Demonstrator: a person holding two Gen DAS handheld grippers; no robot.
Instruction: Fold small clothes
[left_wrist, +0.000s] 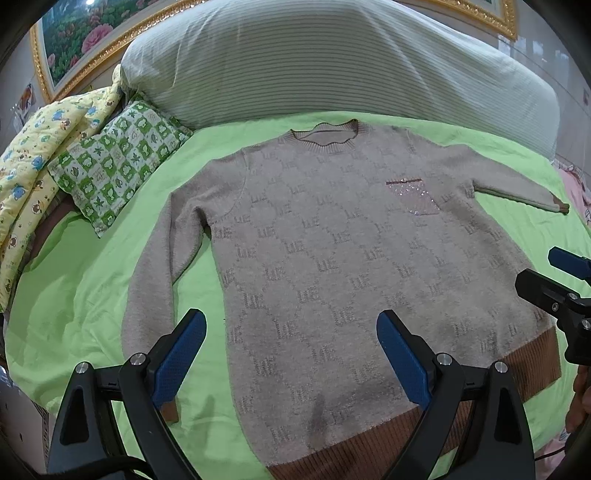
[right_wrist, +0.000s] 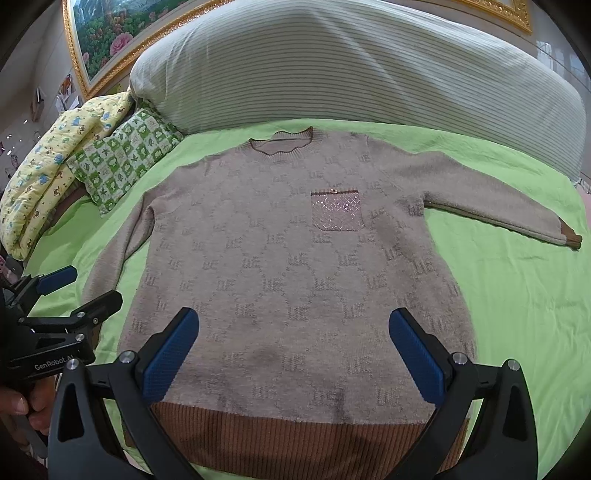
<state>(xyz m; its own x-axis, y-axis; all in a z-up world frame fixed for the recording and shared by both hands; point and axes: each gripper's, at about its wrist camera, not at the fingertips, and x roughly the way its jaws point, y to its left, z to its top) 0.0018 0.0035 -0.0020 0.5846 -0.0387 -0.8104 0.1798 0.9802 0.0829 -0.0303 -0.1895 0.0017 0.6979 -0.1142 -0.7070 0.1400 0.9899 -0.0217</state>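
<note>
Sweater: a fuzzy beige knit sweater with a brown ribbed hem (right_wrist: 295, 280) lies flat and face up in the middle of both pictures, neck hole toward the top.
Bed: it rests on a bright green bed sheet (right_wrist: 517, 295).
Pocket: a small sparkly pink pocket (right_wrist: 336, 210) sits on the chest, right of the middle in the right wrist view.
Sleeves: the long beige sleeve with a brown cuff (right_wrist: 498, 218) sticks out toward the right edge of the frame. The other beige sleeve (left_wrist: 155, 266) hangs down along the body on the left side.
Left gripper: the black left gripper with blue pads (left_wrist: 291, 350) hovers at the bottom of its picture, over the lower left part of the sweater. Its fingers are spread wide and hold nothing.
Right gripper: the black right gripper with blue pads (right_wrist: 293, 350) hovers over the hem. Its fingers are spread wide too, with nothing in them.
Behind: a big striped white pillow (right_wrist: 351, 66) fills the top, and a green and white checked cushion (right_wrist: 125, 155) sits at the upper left.
Step now: I think folding has not begun; the sweater is just laid out.
Next move: likely a gripper must go down, pinch a sleeve or side edge, and carry it across the body. The knit is soft and may bunch, so a firm pinch is needed.
</note>
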